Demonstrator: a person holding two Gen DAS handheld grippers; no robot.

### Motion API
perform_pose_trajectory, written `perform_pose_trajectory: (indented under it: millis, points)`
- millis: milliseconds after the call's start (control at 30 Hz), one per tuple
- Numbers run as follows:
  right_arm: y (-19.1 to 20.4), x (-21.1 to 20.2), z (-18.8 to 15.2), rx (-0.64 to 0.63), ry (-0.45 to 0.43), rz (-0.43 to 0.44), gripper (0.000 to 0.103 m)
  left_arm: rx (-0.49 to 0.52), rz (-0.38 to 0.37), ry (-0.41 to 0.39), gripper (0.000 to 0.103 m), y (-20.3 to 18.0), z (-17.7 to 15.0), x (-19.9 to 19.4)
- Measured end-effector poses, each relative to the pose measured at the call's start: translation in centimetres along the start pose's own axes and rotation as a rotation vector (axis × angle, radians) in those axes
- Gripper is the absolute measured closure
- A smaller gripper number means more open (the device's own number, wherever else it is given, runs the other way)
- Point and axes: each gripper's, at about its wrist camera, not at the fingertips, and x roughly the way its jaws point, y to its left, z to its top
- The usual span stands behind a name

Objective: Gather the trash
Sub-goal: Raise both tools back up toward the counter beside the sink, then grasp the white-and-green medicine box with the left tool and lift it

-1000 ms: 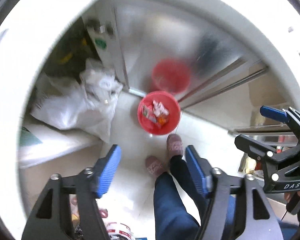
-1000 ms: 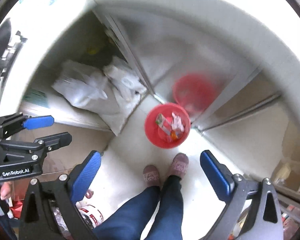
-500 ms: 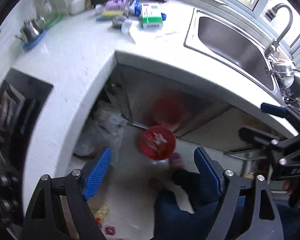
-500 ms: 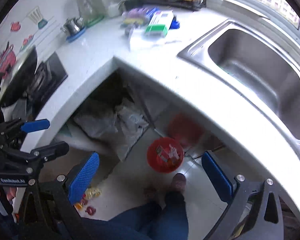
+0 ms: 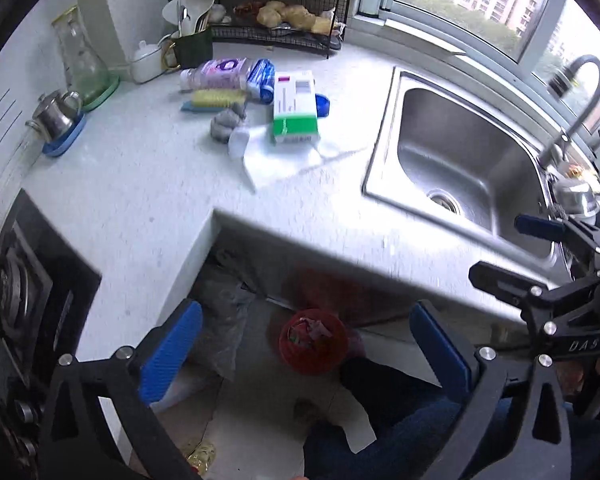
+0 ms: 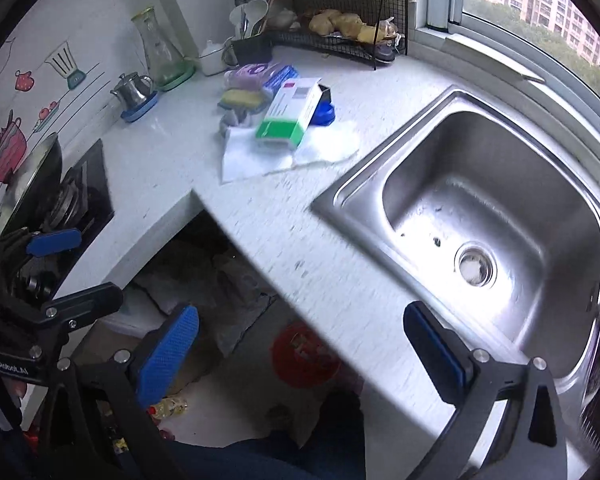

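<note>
— Both grippers have risen from floor level to above the white countertop [image 5: 140, 184]. What are they holding?

— Nothing. The left gripper [image 5: 306, 354] has just been opening and stands spread wide; the right gripper [image 6: 300, 352] gapes too.

— And the trash?

— In the red bin [image 5: 314, 340] on the floor below the counter edge, beside the person's leg [image 5: 380, 408].

You stand in a home kitchen: white counter [image 5: 148, 184], steel sink [image 5: 460, 160] with faucet [image 5: 580, 92], stove [image 6: 80, 200], utensil holder [image 5: 192, 46].
</note>
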Motion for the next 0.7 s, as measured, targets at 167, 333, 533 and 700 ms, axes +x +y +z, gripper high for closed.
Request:
perform_pose_trajectory:
  millis: [167, 333, 533, 700]
  points:
    - [-3.7, 0.7, 4.1, -0.020, -0.028, 0.009, 0.001, -0.041, 0.008, 0.002, 0.000, -0.8, 5.5, 2.2]
    - [-6.4, 2.1, 7.3, -0.058, -0.027, 0.027, 0.001, -0.043, 0.008, -0.017, 0.000, -1.7, 10.1, 3.9]
    - [-8.9, 4.2, 10.0, -0.071, 0.004, 0.064, 0.001, -0.047, 0.027, 0.009, 0.000, -1.8, 14.4, 6.4]
    - [-9.9, 6.1, 12.6, -0.079, 0.020, 0.091, 0.001, -0.066, 0.026, 0.046, 0.000, -1.0, 16.7, 8.7]
